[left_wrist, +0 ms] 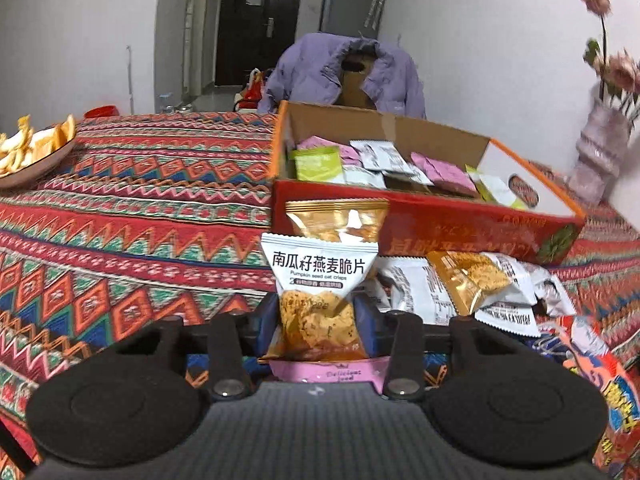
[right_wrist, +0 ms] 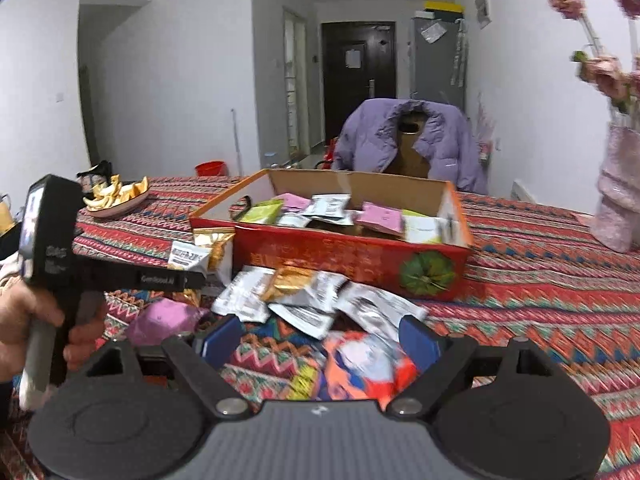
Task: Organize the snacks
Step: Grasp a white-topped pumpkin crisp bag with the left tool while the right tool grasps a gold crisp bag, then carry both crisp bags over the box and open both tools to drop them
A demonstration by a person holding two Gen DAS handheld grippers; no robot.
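Patterned cloth (left_wrist: 140, 184) over bench; red carton (left_wrist: 420, 216) of sachets at rear; left gripper (left_wrist: 318, 316), fingers clamped on pumpkin-seed crisps packet (left_wrist: 320, 280) before carton; right gripper (right_wrist: 320, 340), fingers apart above loose packets (right_wrist: 312, 300).

Box (right_wrist: 344, 256) top open; packet pile (right_wrist: 320, 300) crowds front; cloth (left_wrist: 140, 200) leftward bare.

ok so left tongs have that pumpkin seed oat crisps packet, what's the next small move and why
Probably carry the oat crisps packet forward and over the near wall of the red box. The left tongs are shut on it, and the box just ahead is open and already holds similar packets.
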